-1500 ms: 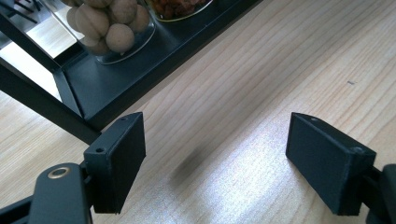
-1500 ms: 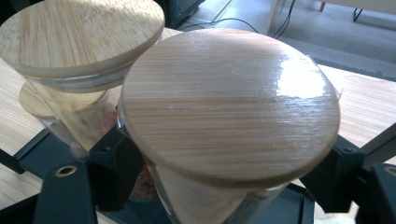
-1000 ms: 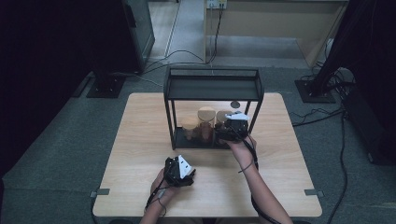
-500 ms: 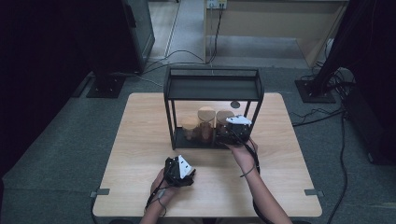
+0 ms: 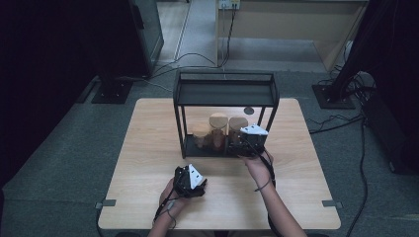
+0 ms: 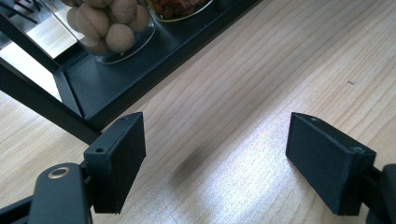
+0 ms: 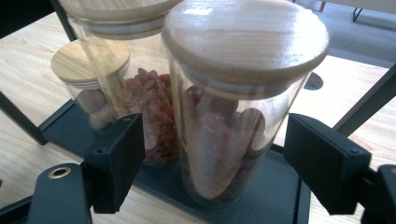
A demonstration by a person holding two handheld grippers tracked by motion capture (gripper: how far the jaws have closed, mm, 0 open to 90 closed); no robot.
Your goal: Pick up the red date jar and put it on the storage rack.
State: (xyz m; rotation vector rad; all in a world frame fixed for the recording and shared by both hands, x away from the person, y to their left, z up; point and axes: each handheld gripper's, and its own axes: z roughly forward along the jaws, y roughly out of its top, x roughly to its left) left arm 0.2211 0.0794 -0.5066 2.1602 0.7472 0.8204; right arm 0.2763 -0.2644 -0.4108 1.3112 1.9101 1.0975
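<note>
1. The right gripper (image 5: 245,144) is at the front edge of the black rack (image 5: 225,79), at its right end, jaws aimed into the lower shelf. In the right gripper view the jaws stand wide apart with nothing between the pads; the near jar (image 7: 233,116) sits ahead of them, centred in the gap but not yet touched.

2. That jar stands on the rack's bottom tray (image 7: 275,205), the rightmost of 3 in a row. It holds dark reddish dried fruit and wears a wooden lid (image 7: 245,35). Just to its left is the middle jar (image 7: 135,93) of smaller red berries, close enough that the left jaw has to slip between them.

3. The jar stands upright, long axis vertical, lid up. The jaws flank it level, so a straight push forward would likely bring the pads to the glass below the lid.

4. The right gripper is clearly the nearer tool. The left gripper (image 5: 190,178) rests low over the table (image 5: 148,148), well back from the rack. Its jaws are open and hold nothing, with bare wood between them.

5. From the left gripper view, the walnut jar (image 6: 112,28) at the left end of the tray lies ahead and to one side.
</note>
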